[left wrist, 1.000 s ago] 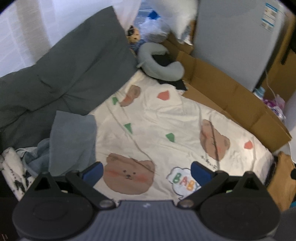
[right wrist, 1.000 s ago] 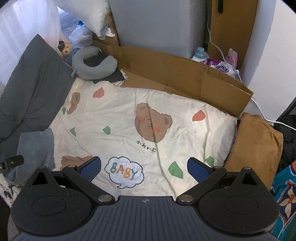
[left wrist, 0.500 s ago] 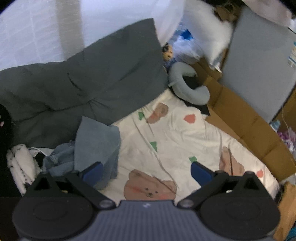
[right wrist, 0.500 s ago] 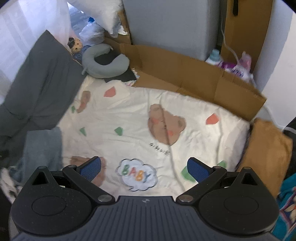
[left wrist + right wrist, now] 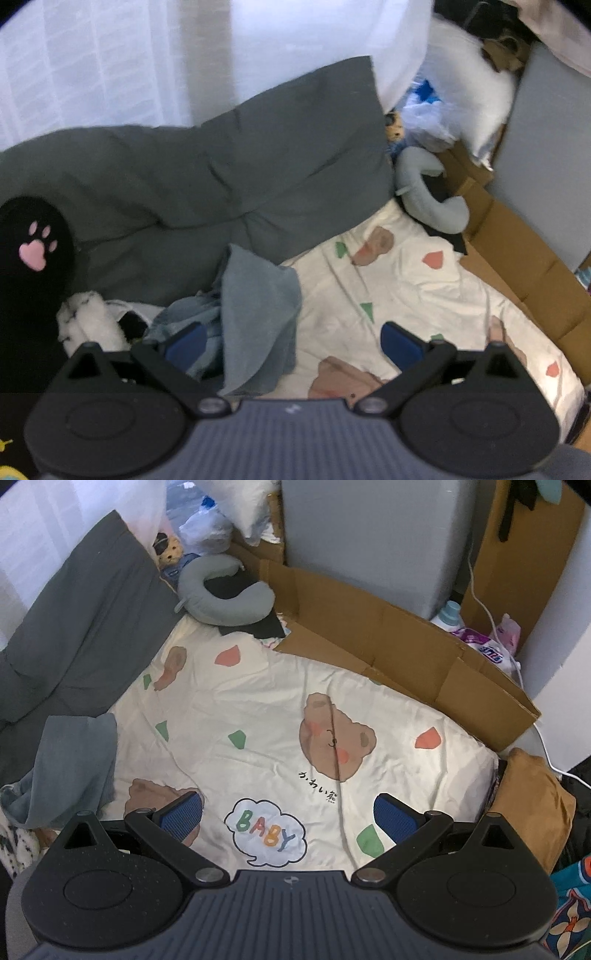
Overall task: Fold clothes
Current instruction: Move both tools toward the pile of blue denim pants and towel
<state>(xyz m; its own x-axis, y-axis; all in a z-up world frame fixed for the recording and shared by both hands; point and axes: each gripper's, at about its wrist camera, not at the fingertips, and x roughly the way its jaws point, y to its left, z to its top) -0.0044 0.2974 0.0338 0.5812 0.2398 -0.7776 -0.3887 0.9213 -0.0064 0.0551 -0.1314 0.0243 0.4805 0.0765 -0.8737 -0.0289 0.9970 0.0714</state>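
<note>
A crumpled grey-blue garment (image 5: pixel 258 317) lies in a heap at the left edge of a cream bear-print bedsheet (image 5: pixel 424 302); denim-blue cloth (image 5: pixel 188 314) and a white, black-speckled cloth (image 5: pixel 92 325) lie beside it. My left gripper (image 5: pixel 291 341) hovers open just above that heap, nothing between its blue pads. In the right wrist view the same grey-blue garment (image 5: pixel 74 764) sits at the left, and my right gripper (image 5: pixel 290 816) stands open over the sheet (image 5: pixel 258 709) near the "BABY" print, holding nothing.
A dark grey duvet (image 5: pixel 207 184) rises behind the heap. A grey neck pillow (image 5: pixel 225 594) and an opened cardboard box (image 5: pixel 399 642) border the sheet's far side. A brown cushion (image 5: pixel 532 805) lies at the right, a black paw-print plush (image 5: pixel 33 258) at the far left.
My left gripper has swung left, from over the bear print to above the grey-blue garment heap. My right gripper has shifted only slightly over the sheet. Both stayed open.
</note>
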